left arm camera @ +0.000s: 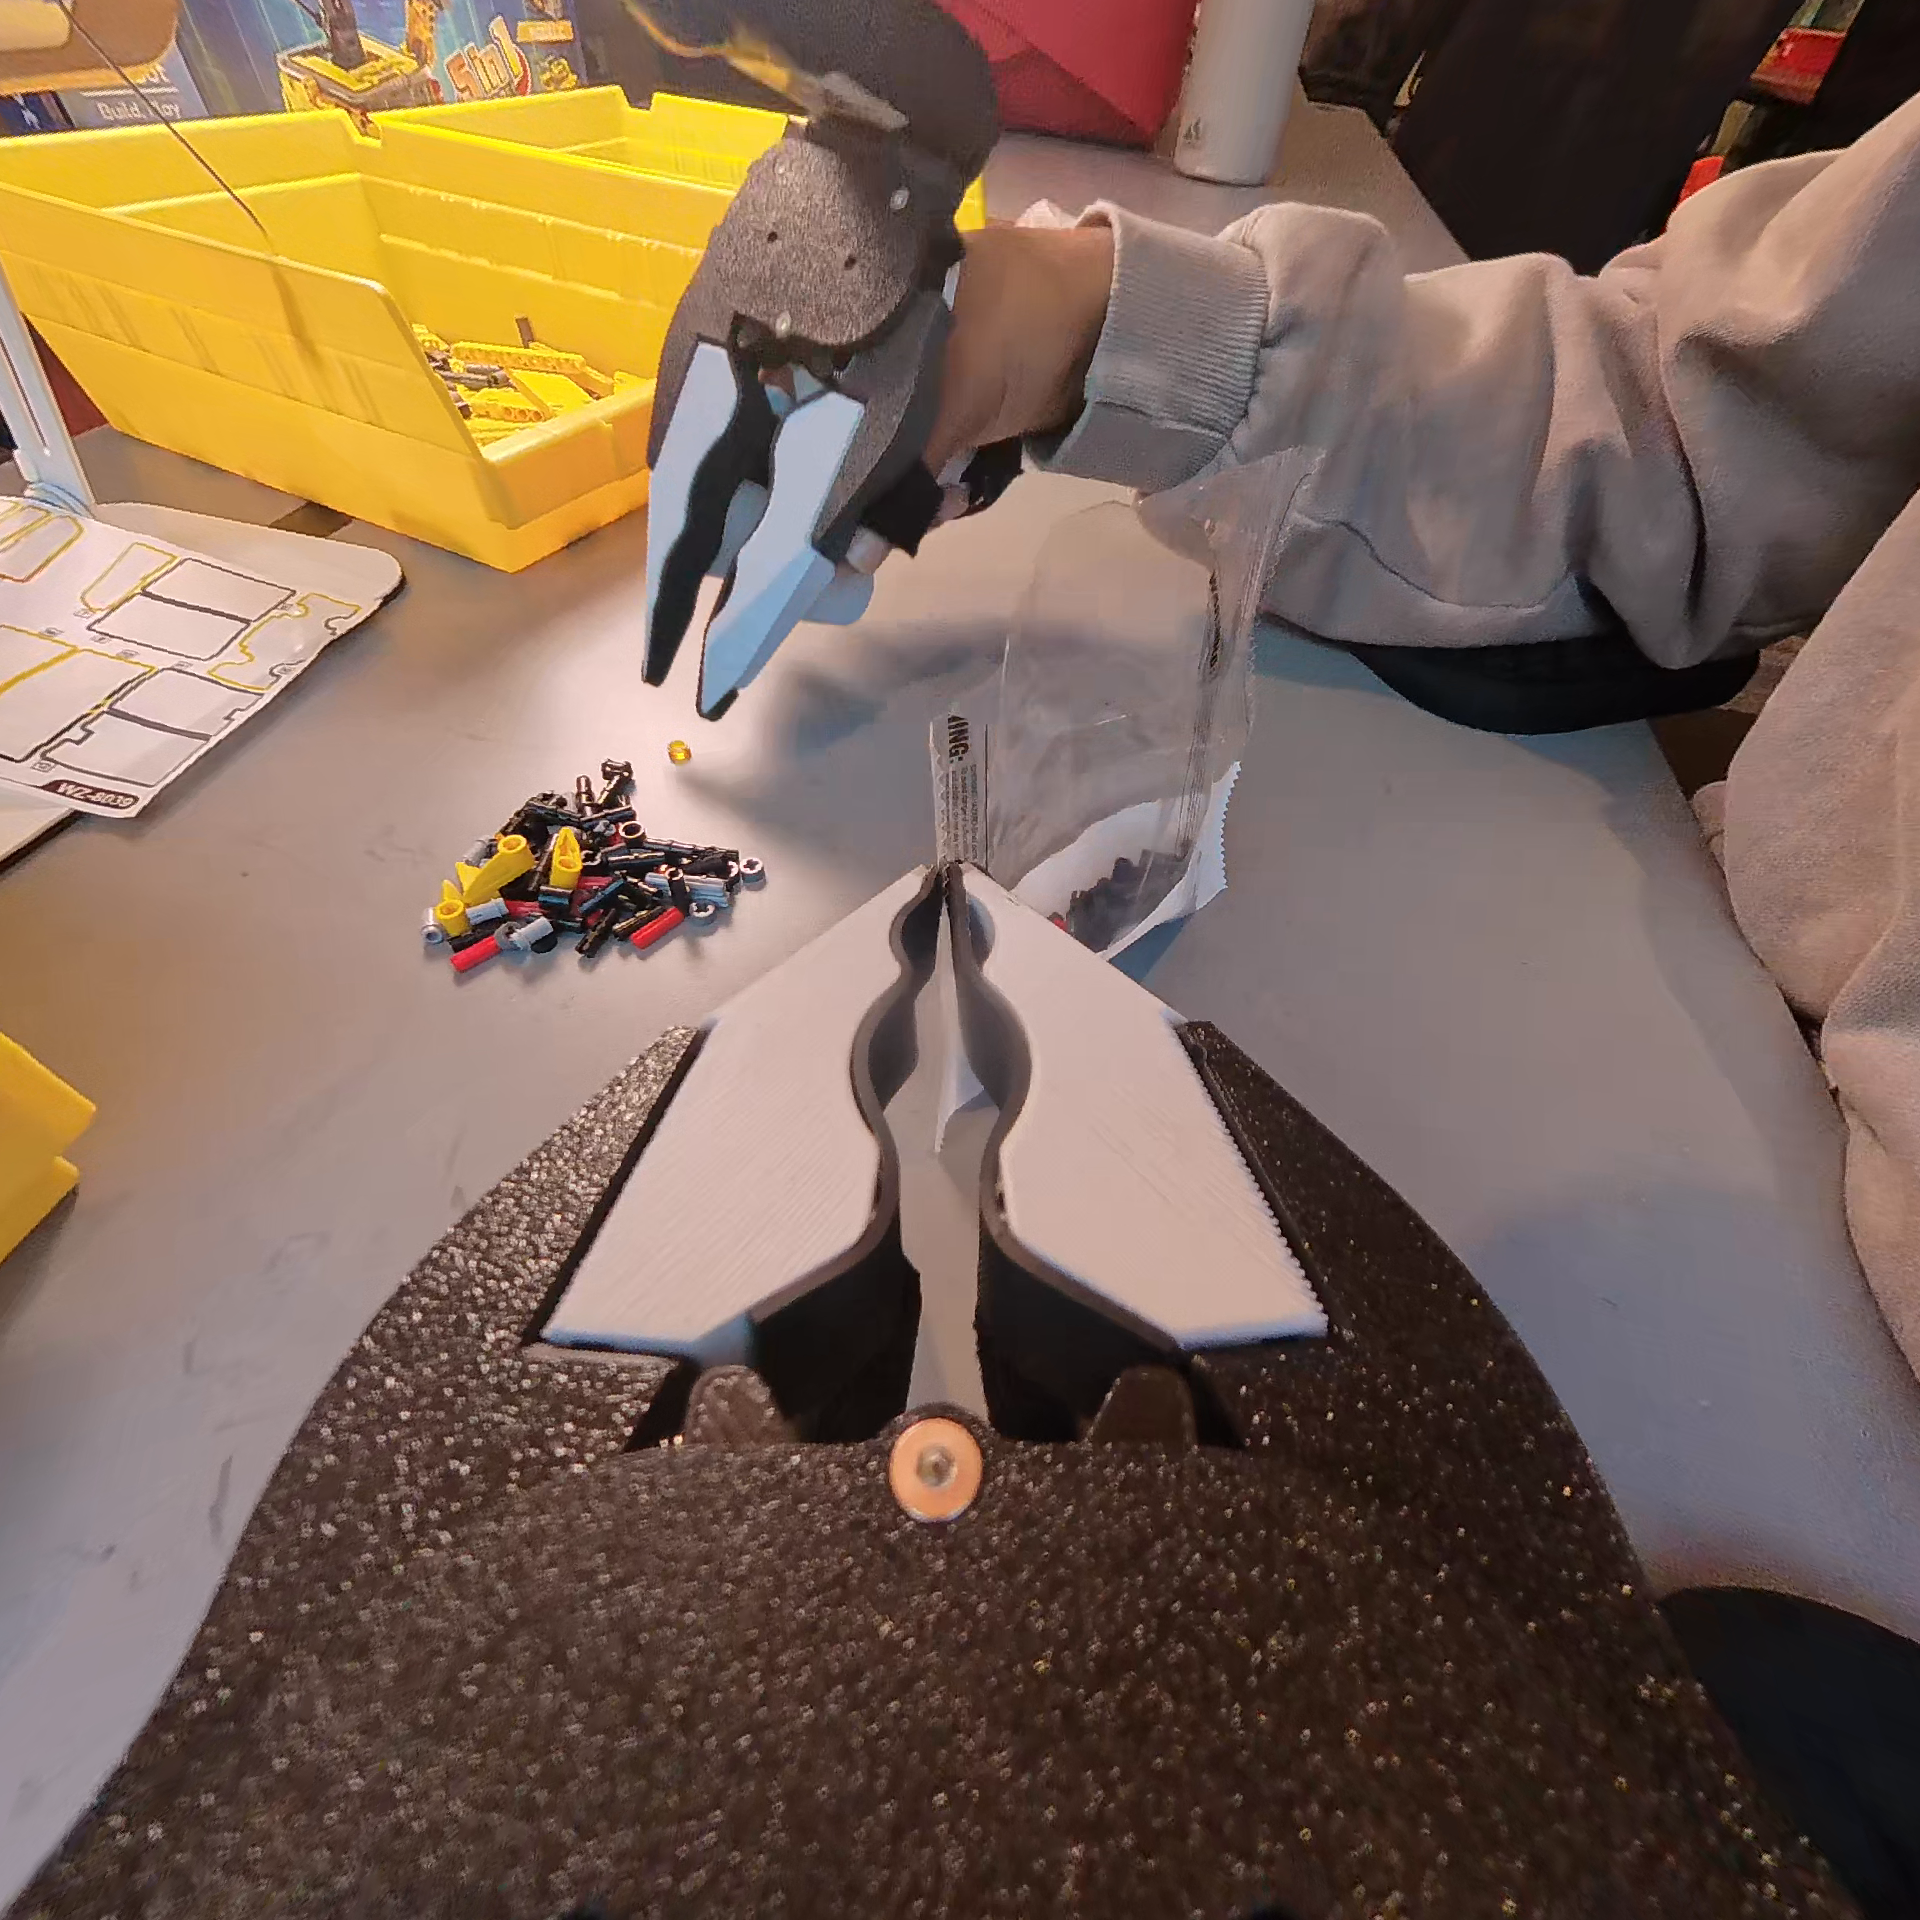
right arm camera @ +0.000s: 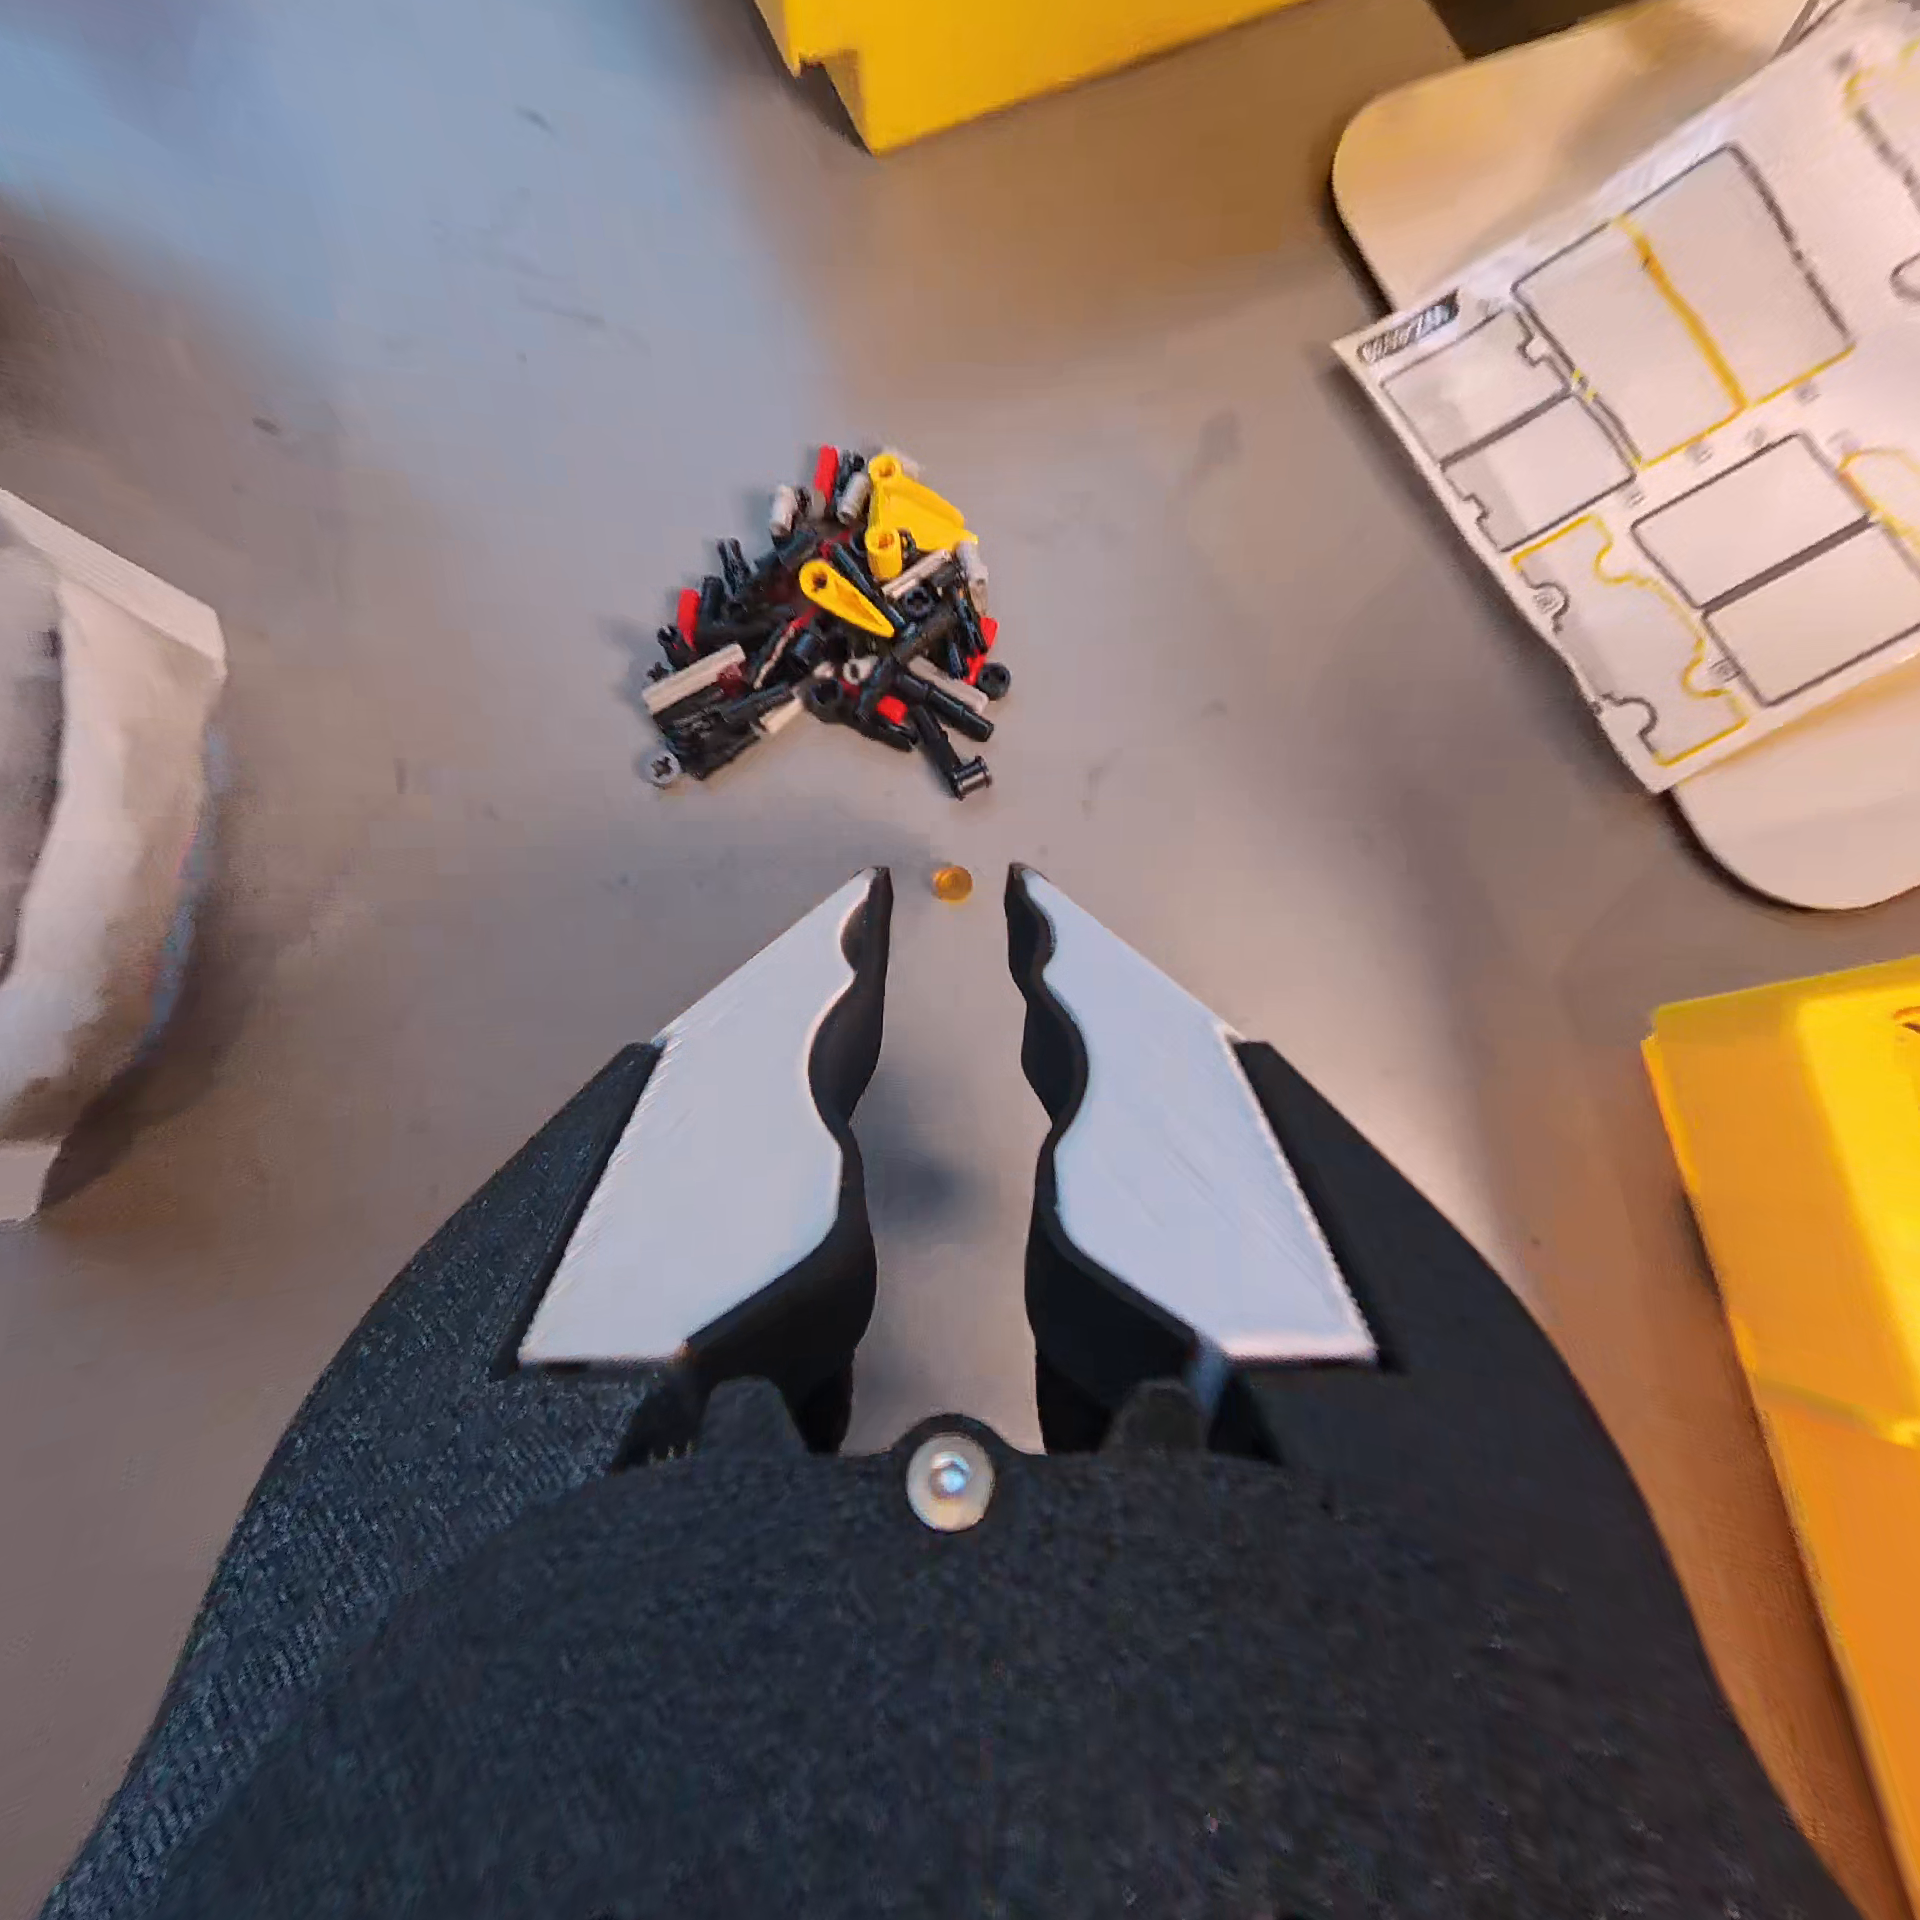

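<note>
Nearest the lens at lower centre, the left gripper [left arm camera: 948, 878] pinches a clear bag [left arm camera: 1122, 727] by its edge, jaws closed on it, a few parts left inside. Left of it a parts pile [left arm camera: 592, 868] lies on the grey table [left arm camera: 312, 1091]. Above, the right gripper [right arm camera: 948, 883] hangs parted and empty over an amber stud [right arm camera: 952, 882]. Yellow bins [left arm camera: 312, 312] fill the upper left
</note>
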`<action>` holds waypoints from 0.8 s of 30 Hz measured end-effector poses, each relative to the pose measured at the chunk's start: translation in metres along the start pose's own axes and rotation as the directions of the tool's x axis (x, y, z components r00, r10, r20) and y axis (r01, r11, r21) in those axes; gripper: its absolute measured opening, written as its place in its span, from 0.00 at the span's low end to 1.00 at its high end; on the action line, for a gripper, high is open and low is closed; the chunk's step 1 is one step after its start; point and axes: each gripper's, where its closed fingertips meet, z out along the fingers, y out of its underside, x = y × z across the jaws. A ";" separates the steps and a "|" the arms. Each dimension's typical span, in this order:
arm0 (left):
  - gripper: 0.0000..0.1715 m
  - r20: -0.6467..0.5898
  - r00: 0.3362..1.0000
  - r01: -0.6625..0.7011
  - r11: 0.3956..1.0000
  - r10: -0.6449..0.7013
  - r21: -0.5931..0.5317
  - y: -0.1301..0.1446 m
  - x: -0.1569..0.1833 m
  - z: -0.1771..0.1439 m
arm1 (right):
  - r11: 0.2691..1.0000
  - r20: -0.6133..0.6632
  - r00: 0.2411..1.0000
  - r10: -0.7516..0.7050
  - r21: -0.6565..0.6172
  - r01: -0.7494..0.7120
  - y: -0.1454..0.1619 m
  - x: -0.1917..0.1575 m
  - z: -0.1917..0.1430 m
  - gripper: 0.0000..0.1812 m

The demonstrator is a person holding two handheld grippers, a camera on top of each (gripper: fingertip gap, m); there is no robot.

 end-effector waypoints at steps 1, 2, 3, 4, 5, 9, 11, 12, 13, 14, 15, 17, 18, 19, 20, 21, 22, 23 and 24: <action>0.00 0.000 1.000 0.000 1.000 0.000 0.000 0.000 0.000 0.000 | 1.000 -0.012 1.000 -0.002 -0.014 0.002 0.004 0.003 0.005 0.12; 0.00 0.001 1.000 0.000 1.000 0.000 0.000 0.000 0.000 0.000 | 1.000 -0.021 1.000 -0.004 -0.021 0.003 0.005 0.004 0.008 0.11; 0.00 0.000 1.000 0.000 1.000 0.000 0.000 0.000 0.000 0.000 | 1.000 -0.019 1.000 0.002 -0.028 -0.003 0.007 0.004 0.011 0.09; 0.00 -0.002 1.000 0.001 1.000 -0.001 0.001 0.000 0.000 0.000 | 0.999 -0.009 1.000 0.008 -0.040 -0.008 0.009 0.003 0.015 0.09; 0.00 -0.002 1.000 0.002 1.000 -0.002 0.001 0.000 0.000 0.000 | 0.999 -0.006 1.000 0.013 -0.032 -0.013 0.008 0.002 0.015 0.07; 0.00 -0.002 1.000 0.003 1.000 -0.003 0.002 0.000 0.000 0.000 | 0.999 0.002 1.000 0.007 -0.042 -0.007 0.009 0.001 0.016 0.03; 0.00 0.000 1.000 0.003 1.000 -0.003 0.002 0.000 0.000 0.000 | 0.999 0.023 1.000 0.008 -0.034 -0.007 0.008 -0.002 0.014 0.03; 0.00 0.002 1.000 0.001 1.000 -0.001 0.001 0.000 0.000 0.000 | 1.000 0.053 0.999 0.010 0.001 -0.010 0.002 -0.008 0.011 0.03; 0.00 0.003 1.000 0.000 1.000 0.000 0.000 0.000 0.000 0.000 | 0.998 0.095 0.995 0.011 0.053 -0.016 -0.009 -0.016 0.003 0.03; 0.00 0.004 1.000 -0.002 1.000 0.002 -0.001 0.000 0.000 0.000 | 0.993 0.143 0.990 -0.004 0.115 -0.013 -0.024 -0.028 -0.008 0.03; 0.00 0.005 1.000 -0.002 1.000 0.002 -0.002 0.000 0.000 0.000 | 0.982 0.202 0.979 -0.039 0.187 0.000 -0.043 -0.044 -0.022 0.03; 0.00 0.003 1.000 0.001 1.000 -0.001 0.000 0.000 -0.001 0.000 | 0.944 0.346 0.927 -0.148 0.329 0.028 -0.076 -0.087 -0.054 0.03; 0.00 0.002 1.000 0.002 1.000 -0.002 0.001 0.000 -0.001 0.000 | 0.926 0.400 0.892 -0.210 0.374 0.050 -0.086 -0.108 -0.067 0.03; 0.00 0.002 1.000 0.003 1.000 -0.003 0.001 0.000 -0.001 0.000 | 0.917 0.427 0.866 -0.260 0.390 0.083 -0.089 -0.124 -0.074 0.03; 0.00 0.002 1.000 0.002 1.000 -0.002 0.001 0.000 0.000 0.000 | 0.915 0.434 0.850 -0.300 0.384 0.127 -0.087 -0.135 -0.074 0.03; 0.00 0.002 1.000 0.000 1.000 0.000 0.000 0.000 0.000 0.000 | 0.912 0.443 0.833 -0.333 0.375 0.165 -0.083 -0.143 -0.073 0.04; 0.00 0.002 1.000 -0.002 1.000 0.002 -0.001 0.000 0.000 0.000 | 0.908 0.457 0.816 -0.353 0.377 0.181 -0.081 -0.149 -0.072 0.06; 0.00 0.002 1.000 -0.003 1.000 0.003 -0.001 0.000 0.000 0.000 | 0.906 0.460 0.816 -0.350 0.389 0.169 -0.083 -0.149 -0.071 0.09; 0.00 0.002 1.000 -0.004 1.000 0.004 -0.001 -0.001 0.001 0.000 | 0.907 0.455 0.830 -0.323 0.398 0.136 -0.086 -0.143 -0.070 0.10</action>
